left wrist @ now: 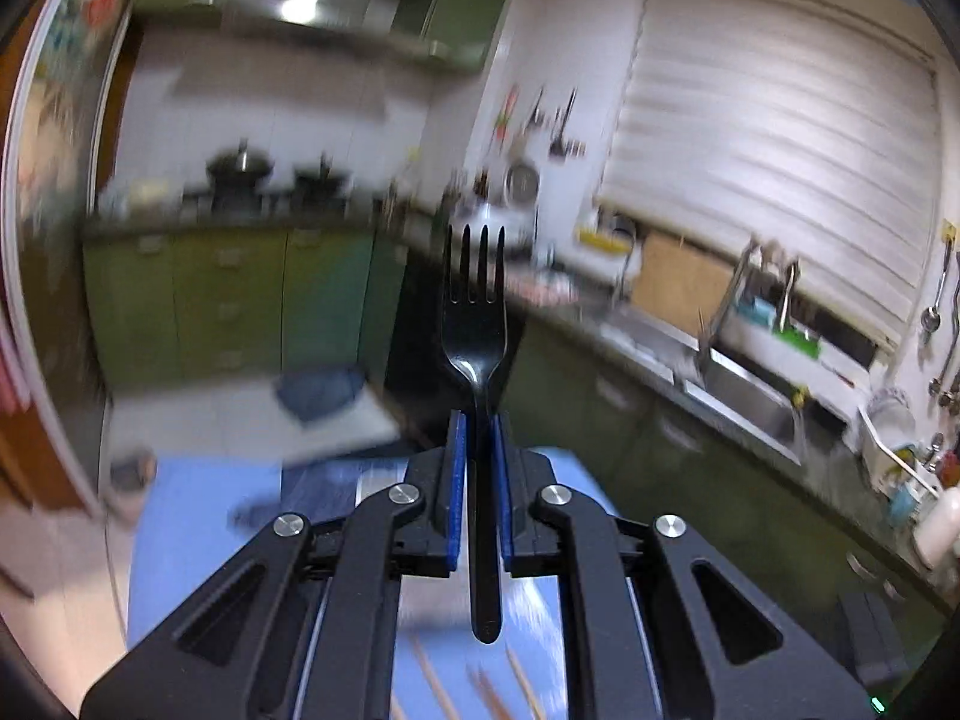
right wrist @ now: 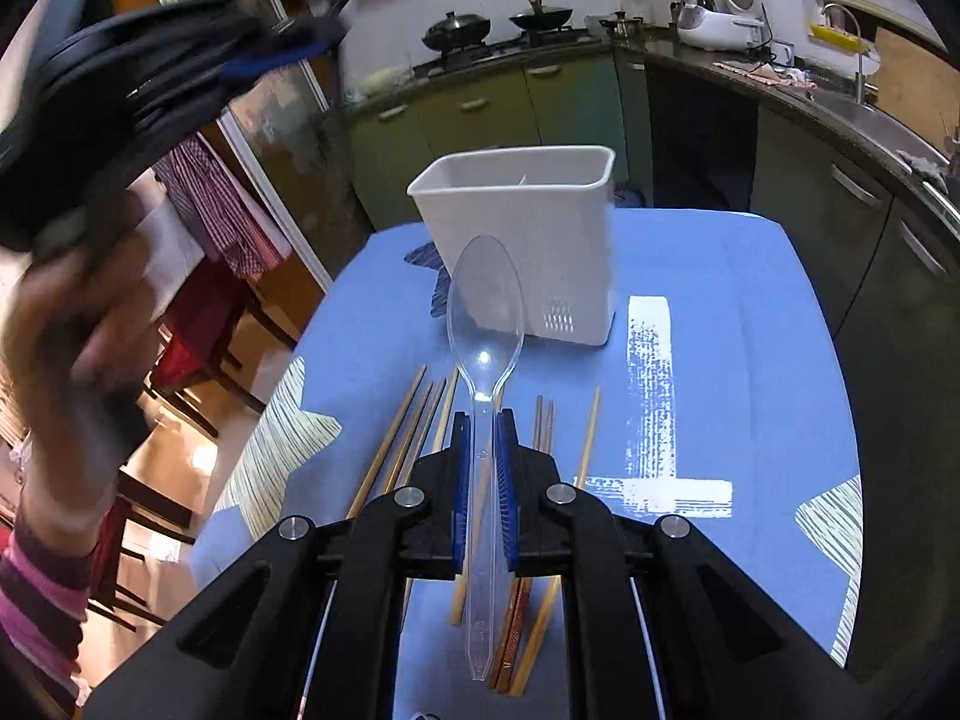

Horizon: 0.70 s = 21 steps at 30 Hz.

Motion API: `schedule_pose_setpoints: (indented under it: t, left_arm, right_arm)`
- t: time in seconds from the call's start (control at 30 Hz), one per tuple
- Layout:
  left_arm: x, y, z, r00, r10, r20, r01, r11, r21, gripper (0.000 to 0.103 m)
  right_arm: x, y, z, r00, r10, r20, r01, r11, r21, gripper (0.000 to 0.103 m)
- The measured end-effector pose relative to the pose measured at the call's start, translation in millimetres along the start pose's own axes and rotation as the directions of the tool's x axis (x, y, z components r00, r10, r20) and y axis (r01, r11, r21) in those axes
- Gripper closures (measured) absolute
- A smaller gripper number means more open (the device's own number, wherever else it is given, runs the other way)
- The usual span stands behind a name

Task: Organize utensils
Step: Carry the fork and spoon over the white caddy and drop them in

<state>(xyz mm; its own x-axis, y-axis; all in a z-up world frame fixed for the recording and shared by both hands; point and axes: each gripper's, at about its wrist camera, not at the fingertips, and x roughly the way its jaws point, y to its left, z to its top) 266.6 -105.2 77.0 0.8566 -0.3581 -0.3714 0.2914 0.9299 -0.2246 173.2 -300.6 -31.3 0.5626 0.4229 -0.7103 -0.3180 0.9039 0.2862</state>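
Observation:
My left gripper (left wrist: 478, 420) is shut on a black plastic fork (left wrist: 474, 324), tines pointing up, held high above the blue table; the view is blurred. In the right wrist view the left gripper (right wrist: 288, 39) shows blurred at the upper left, raised in the person's hand. My right gripper (right wrist: 485, 417) is shut on a clear plastic spoon (right wrist: 485, 306), bowl forward, above the table. A white utensil holder (right wrist: 528, 234) stands upright just beyond the spoon. Several wooden chopsticks (right wrist: 414, 420) lie on the blue cloth under the right gripper.
The blue tablecloth (right wrist: 750, 330) covers a small table with edges at left and right. Dark chairs (right wrist: 198, 360) stand to the left. Green kitchen cabinets (right wrist: 480, 114), a stove with pots (right wrist: 456, 30) and a sink counter (left wrist: 750, 396) lie beyond.

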Motion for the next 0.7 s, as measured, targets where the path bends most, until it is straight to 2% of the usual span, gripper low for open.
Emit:
schedule_pose_setpoints:
  t: [0.1,0.3,0.5,0.7]
  left_arm:
    - [31,-6,7,0.998,0.046,0.052,-0.049,0.998,0.046,0.094]
    - [83,-9,-10,0.991,0.126,0.034,-0.129,0.984,0.12,0.094]
    - [99,9,-34,0.987,0.158,-0.025,-0.154,0.981,0.118,0.094]
    - [101,23,-59,0.984,0.162,-0.075,-0.151,0.98,0.131,0.093]
  right_arm:
    - [2,-10,-2,1.0,0.018,0.004,-0.018,1.0,0.011,0.093]
    - [-12,-21,-1,0.999,0.022,0.042,-0.023,1.0,0.018,0.093]
    - [-21,-26,17,0.995,0.021,0.1,-0.023,1.0,0.02,0.093]
    - [-34,-26,56,0.98,0.0,0.2,-0.005,1.0,0.027,0.093]
